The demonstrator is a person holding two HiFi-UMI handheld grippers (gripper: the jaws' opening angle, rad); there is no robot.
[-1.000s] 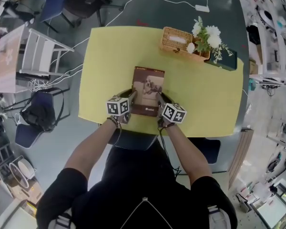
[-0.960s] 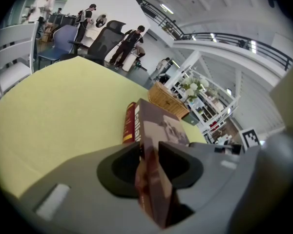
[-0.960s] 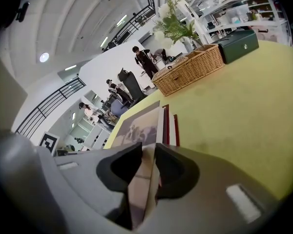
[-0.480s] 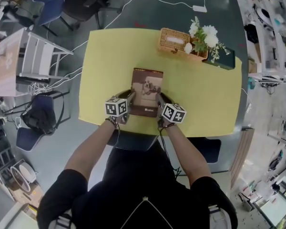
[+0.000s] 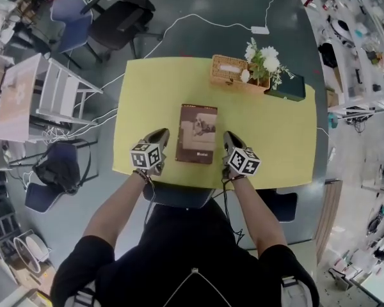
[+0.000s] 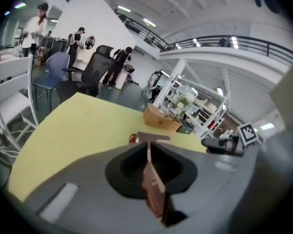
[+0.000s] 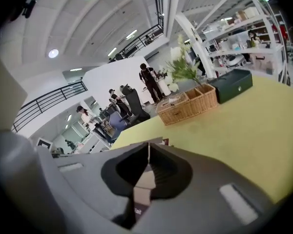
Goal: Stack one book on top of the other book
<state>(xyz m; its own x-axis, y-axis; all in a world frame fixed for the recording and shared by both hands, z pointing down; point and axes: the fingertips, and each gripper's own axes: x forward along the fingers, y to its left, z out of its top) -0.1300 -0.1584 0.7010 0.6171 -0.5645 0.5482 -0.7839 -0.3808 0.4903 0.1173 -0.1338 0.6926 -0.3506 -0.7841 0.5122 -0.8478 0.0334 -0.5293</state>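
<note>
Plainly, the yellow rectangular tabletop (image 5: 275,133) carries a brown rectangular book (image 5: 198,133), lying flat near its middle. The left hand-held gripper (image 5: 161,135) hangs just beside the book's left edge and the right hand-held gripper (image 5: 229,136) just beside its right edge, neither touching it. Both have just been closing and are clenched, tips together, with nothing between them.

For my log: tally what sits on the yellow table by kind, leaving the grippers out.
book: 1 showing (a second beneath it would be hidden from above)
wicker basket: 1
bunch of white flowers: 1
dark box: 1
total: 4
</note>
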